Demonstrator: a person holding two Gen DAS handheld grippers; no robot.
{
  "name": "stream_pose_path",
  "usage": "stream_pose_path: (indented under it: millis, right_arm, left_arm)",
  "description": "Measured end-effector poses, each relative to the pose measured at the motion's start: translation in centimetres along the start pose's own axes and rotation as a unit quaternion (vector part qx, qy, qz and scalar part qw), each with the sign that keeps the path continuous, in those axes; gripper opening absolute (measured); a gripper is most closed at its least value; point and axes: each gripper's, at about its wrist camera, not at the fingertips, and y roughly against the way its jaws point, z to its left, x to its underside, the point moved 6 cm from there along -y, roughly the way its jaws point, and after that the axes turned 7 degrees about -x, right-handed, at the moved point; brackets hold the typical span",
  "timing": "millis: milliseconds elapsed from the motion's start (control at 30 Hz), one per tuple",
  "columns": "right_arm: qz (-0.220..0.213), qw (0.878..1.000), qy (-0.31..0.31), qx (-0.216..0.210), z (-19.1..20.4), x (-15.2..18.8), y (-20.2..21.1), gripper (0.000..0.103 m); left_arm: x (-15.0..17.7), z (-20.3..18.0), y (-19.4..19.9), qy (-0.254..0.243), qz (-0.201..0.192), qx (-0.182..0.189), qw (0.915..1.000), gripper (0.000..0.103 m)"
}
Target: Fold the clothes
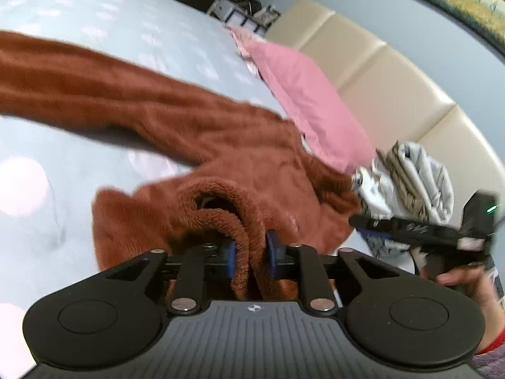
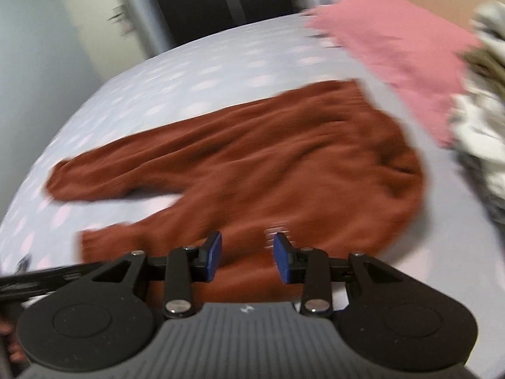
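The rust-brown fleece garment (image 2: 252, 161) lies spread on the bed (image 2: 176, 72), long axis running across the right wrist view from a sleeve end at far left to the rounded body at right; the left tongs (image 1: 251, 254) are clamped on a doubled fold of its near edge, pile bunched between the 2 blue pads; the right tongs (image 2: 247, 257) hang just over the near hem with pads apart, nothing between them, so the right hand is the free one and the cloth lies straight ahead and below it; judged next grab is that near edge. The left wrist view alone shows the pinch and the right tongs off to the side beside a grey-white bundle (image 1: 407, 177); the right wrist view alone shows the garment's full outline; a pink pillow (image 1: 303, 94) sits beyond.
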Motion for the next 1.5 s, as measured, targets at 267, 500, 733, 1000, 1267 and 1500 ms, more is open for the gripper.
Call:
stream_pose_path:
  millis: [267,500,733,1000,1267,1500]
  right_arm:
    - [-0.004,0.990,-0.106,0.098,-8.8,-1.1,-1.1,0.057]
    - [-0.011,0.975,-0.210,0.079,-13.5,-1.4,-4.0,0.057]
    - [-0.048,0.939,-0.337,0.052,-16.7,-1.3,-4.4,0.008]
    - [-0.075,0.942,-0.292,0.146,-16.0,-2.6,-2.4,0.007]
    - [-0.045,0.942,-0.291,0.162,-16.1,-1.5,-3.2,0.008]
    - [-0.053,0.956,-0.213,0.192,-13.7,-2.4,-2.5,0.023]
  left_arm:
    - [-3.8,2.2,8.8,0.004,-0.051,-0.046,0.9976,0.013]
    - [-6.6,5.8,18.0,-0.010,-0.091,-0.146,0.9852,0.012]
    - [-8.9,12.4,24.5,0.007,-0.091,-0.288,0.9531,0.011]
    - [-8.2,22.4,23.1,0.054,0.007,-0.404,0.9133,0.010]
    - [-4.4,26.8,18.2,0.044,0.126,-0.412,0.9014,0.011]
    - [-2.9,28.0,17.7,0.041,0.164,-0.407,0.8976,0.016]
